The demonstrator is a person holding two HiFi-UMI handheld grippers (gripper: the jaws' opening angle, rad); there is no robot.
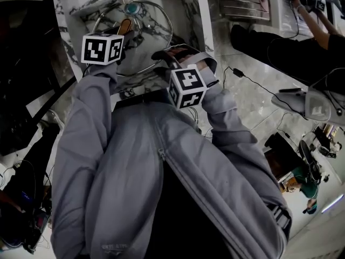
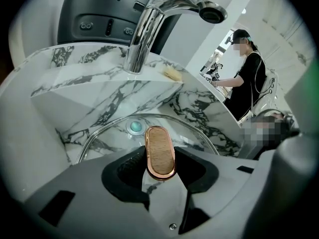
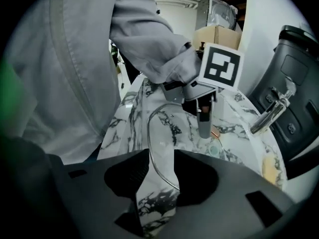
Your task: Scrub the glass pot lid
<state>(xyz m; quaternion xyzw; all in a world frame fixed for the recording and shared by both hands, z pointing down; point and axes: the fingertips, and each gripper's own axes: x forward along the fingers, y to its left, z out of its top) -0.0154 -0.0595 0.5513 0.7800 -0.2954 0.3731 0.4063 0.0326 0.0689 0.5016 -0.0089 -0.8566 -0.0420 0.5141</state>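
The glass pot lid (image 2: 192,133) lay in the marble sink (image 2: 99,96), its near part hidden. The left tool (image 2: 160,166) pinched its wooden handle (image 2: 160,151); the right tool (image 3: 162,168) stood open astride the faint rim (image 3: 150,158).

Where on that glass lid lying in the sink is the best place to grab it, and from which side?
By the oval handle on top of the lid, coming from above. It stands proud of the smooth glass, and its long, near-parallel sides give two jaws something to pinch across its narrow width. The left gripper is placed just so.
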